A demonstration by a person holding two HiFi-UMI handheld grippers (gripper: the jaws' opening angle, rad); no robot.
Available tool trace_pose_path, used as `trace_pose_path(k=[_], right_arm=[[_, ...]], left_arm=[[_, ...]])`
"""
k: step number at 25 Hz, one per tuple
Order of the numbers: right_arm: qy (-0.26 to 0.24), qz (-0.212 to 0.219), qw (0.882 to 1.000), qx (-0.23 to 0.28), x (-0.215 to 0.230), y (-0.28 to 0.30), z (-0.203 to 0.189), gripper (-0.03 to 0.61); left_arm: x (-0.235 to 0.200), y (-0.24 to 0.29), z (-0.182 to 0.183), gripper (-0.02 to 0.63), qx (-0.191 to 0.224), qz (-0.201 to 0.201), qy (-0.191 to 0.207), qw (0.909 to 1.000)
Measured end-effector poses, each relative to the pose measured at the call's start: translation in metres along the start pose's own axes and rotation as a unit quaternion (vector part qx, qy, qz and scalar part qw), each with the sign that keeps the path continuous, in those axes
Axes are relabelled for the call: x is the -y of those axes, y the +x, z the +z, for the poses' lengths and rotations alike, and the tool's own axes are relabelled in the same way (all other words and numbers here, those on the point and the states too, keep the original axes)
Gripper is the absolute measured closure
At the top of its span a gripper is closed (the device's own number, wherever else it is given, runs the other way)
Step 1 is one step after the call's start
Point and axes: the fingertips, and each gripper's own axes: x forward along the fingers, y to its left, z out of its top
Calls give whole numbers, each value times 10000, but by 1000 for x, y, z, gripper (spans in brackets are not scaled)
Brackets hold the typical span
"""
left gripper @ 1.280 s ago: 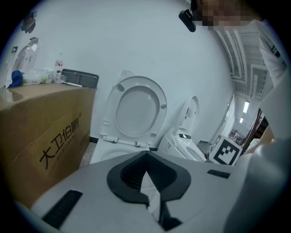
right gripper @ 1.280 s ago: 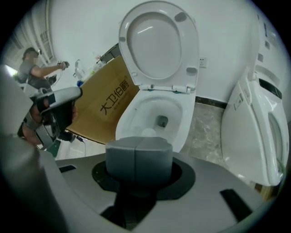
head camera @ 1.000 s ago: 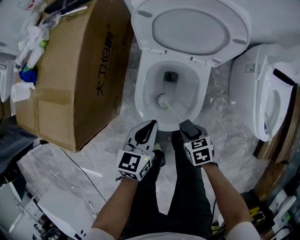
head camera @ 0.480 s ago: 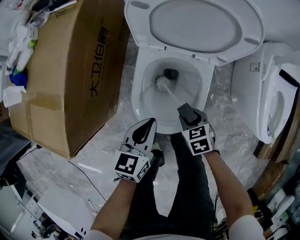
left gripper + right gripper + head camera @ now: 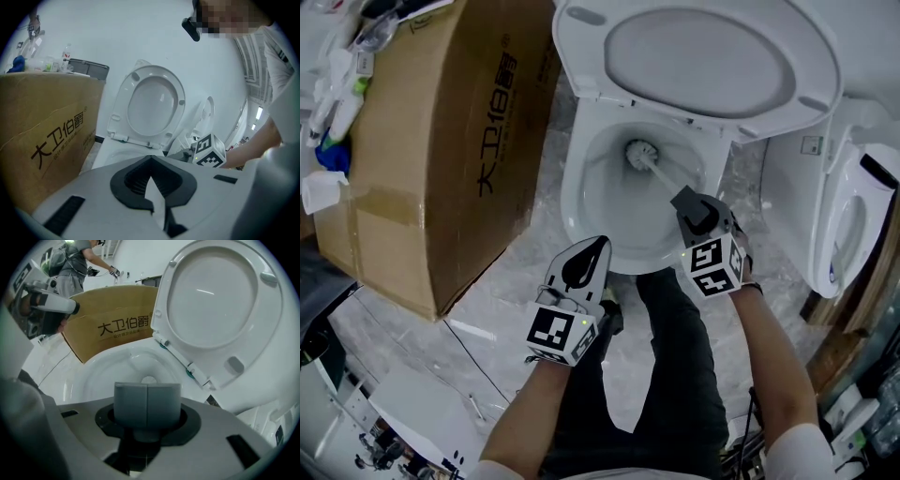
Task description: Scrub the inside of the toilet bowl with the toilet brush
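The white toilet bowl stands open with its lid raised. The toilet brush's white head rests deep in the bowl near the back wall, and its pale handle slants back to my right gripper. That gripper hangs over the bowl's front right rim, shut on the handle. In the right gripper view the grey pads are pressed together, with only a bit of the brush head showing above them. My left gripper sits just before the bowl's front edge, shut and holding nothing.
A large cardboard box stands tight against the bowl's left side, with bottles and clutter behind it. A second white toilet is close on the right. Cables lie on the marble floor. A person stands far off.
My right gripper has pushed forward and to the right over the bowl. The brush head has slid from the bowl's front wall to the back by the drain. The left gripper has barely moved.
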Motion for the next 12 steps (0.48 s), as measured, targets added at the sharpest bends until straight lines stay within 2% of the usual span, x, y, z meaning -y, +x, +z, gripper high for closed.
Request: trace_pose_path(k=[6,12], right_arm=[[-628,-171,9972,-366,17,-12,-20,422],[-672,-145,9946,-779,4,-20,-42,422]], left_arm=[[3,8,6,607,21,-20,-6,10000],[8,11,5,607,10,-98,16,10000]])
